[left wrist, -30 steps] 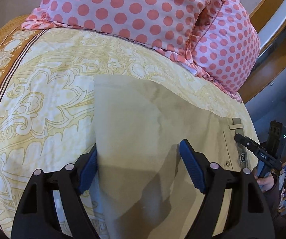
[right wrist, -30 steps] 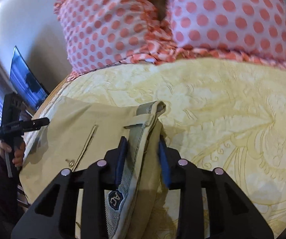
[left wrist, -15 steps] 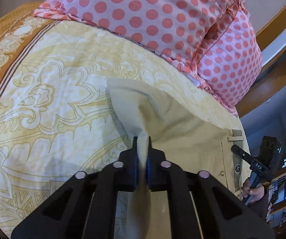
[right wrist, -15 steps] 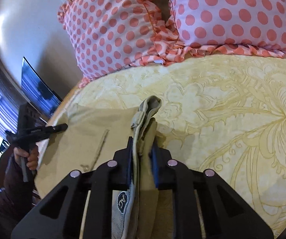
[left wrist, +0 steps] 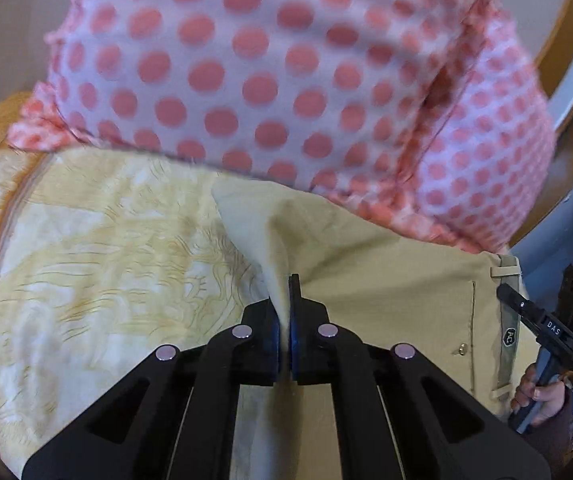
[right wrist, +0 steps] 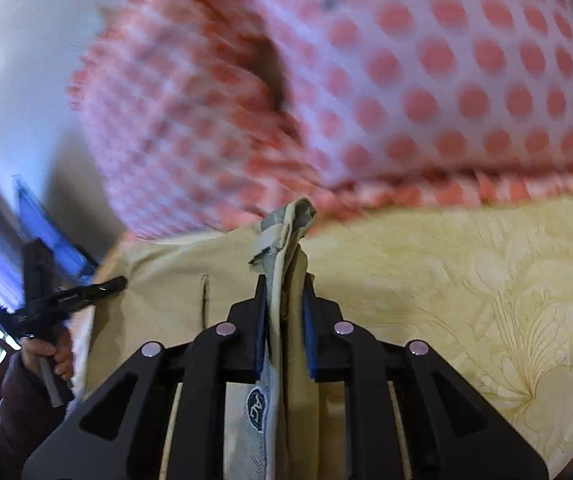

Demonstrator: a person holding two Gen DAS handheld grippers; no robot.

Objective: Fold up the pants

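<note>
Khaki pants (left wrist: 386, 280) lie on a yellow patterned bedspread (left wrist: 98, 248). My left gripper (left wrist: 285, 312) is shut on a pinched fold at the pants' left edge and holds it raised. My right gripper (right wrist: 285, 312) is shut on the grey-lined waistband (right wrist: 286, 240) at the right end, also lifted. In the left wrist view the right gripper (left wrist: 542, 328) shows at the far right by the waistband; in the right wrist view the left gripper (right wrist: 66, 300) shows at the far left. The cloth under both grippers is hidden.
Two pink polka-dot pillows (left wrist: 270, 72) stand close behind the pants, also in the right wrist view (right wrist: 426, 72). A wooden headboard (left wrist: 558, 40) is at the back right. A dark screen (right wrist: 46, 236) stands off the bed's left side.
My left gripper closed on the pants' edge and lifted it. The right jaws tightened on the waistband. Both grippers moved forward toward the pillows, carrying the cloth with them.
</note>
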